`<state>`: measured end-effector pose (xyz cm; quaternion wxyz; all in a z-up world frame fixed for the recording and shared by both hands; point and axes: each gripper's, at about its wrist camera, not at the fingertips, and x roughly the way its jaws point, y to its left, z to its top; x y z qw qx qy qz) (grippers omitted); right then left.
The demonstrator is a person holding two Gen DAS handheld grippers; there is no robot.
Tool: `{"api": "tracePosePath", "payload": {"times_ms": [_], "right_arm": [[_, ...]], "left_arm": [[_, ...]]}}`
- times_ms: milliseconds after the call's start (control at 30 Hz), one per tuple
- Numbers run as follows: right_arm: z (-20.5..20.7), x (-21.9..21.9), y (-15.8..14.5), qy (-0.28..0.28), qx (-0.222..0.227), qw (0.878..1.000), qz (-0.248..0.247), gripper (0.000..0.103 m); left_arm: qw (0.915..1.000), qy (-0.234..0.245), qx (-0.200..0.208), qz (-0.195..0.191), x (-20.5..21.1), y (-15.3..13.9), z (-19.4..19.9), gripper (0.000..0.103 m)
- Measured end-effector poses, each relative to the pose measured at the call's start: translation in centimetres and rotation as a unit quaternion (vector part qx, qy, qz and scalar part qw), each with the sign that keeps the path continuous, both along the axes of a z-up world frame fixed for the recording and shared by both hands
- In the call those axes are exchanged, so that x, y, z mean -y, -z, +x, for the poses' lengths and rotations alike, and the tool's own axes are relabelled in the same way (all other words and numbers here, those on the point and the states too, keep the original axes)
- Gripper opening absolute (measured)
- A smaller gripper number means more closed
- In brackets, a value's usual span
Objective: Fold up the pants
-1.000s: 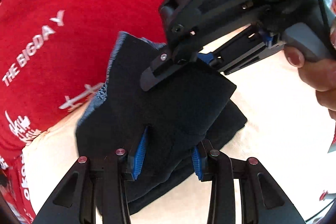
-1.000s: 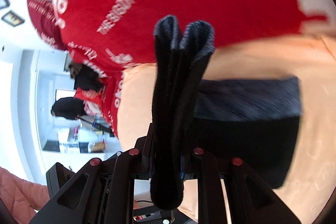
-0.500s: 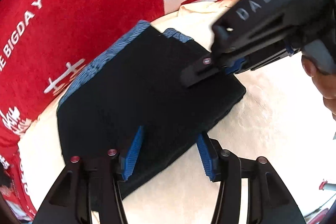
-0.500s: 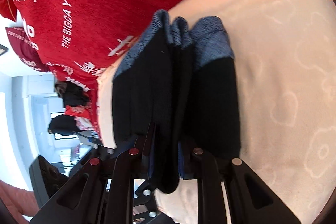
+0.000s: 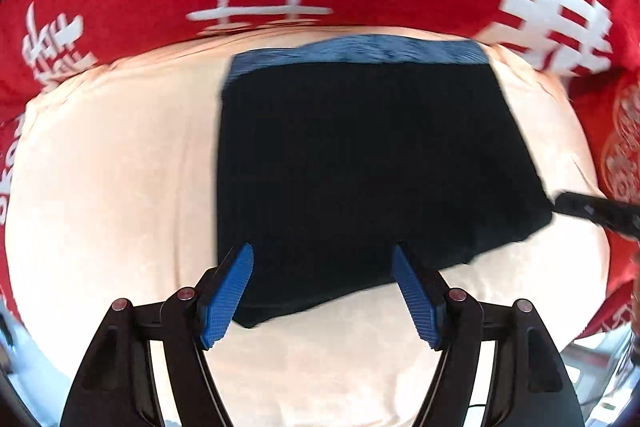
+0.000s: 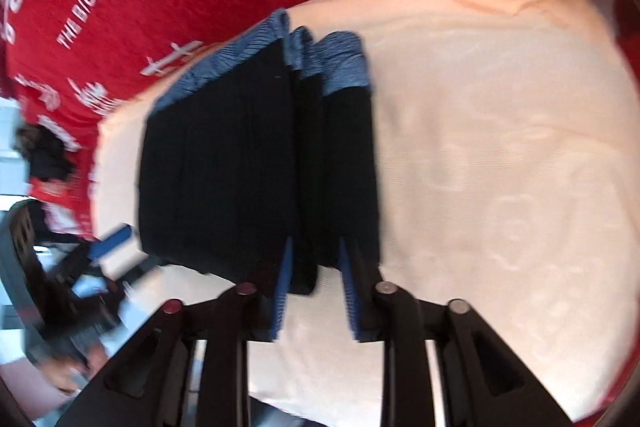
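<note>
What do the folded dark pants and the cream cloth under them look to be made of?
Folded dark pants: a soft, thick knit, probably cotton jersey or fleece, matte black; the blue-grey waistband shows fine ribbing. Cream cloth: soft woven or plush fabric, matte, with faint embossed cloud-like shapes. The fibre cannot be confirmed by look alone.

— How does the left gripper (image 5: pixel 322 283) stand?
— Its two blue pads (image 5: pixel 228 293) are wide apart, and nothing is between them.
— And the right gripper (image 6: pixel 316 277)?
— Its fingers are apart too, but with a narrower gap. Its black fingertip (image 5: pixel 592 211) shows far to the right of the left fingers.
</note>
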<state>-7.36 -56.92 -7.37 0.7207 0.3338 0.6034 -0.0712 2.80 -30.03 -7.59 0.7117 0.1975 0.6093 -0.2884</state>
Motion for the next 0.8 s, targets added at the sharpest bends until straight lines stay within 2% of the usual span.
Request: {"api": "tracePosePath", "payload": {"times_ms": [200,267,300,467,633,800], "right_arm": [[-0.6,-1.2,-2.5,0.006,-0.003,0.999,-0.036,0.038],[-0.1,-2.2,-3.3,-0.001,0.006,0.999,-0.047,0.038],[0.3,-2.6,-3.6,-0.006,0.010,0.999,-0.051,0.038],[2.6,-5.1,-3.6,-0.047,0.013,0.997,-0.055,0.038],[3.8,-6.2,-2.3,-0.059,0.002,0.997,-0.054,0.038],[3.8,-6.1,0.7,-0.067,-0.019,0.997,-0.047,0.040]], "left_arm": [[0.9996,-0.021,-0.011,0.014,-1.1,1.3,1.5,0.074],[0.9992,-0.029,-0.022,0.016,-1.3,1.8,1.9,0.101],[0.9990,-0.033,-0.026,0.015,-1.4,2.1,2.2,0.102],[0.9980,-0.044,-0.042,0.018,-2.1,2.8,2.3,0.102],[0.9979,-0.043,-0.042,0.026,-2.1,3.2,3.0,0.102],[0.9972,-0.044,-0.052,0.030,-2.1,4.0,3.5,0.102]]}}
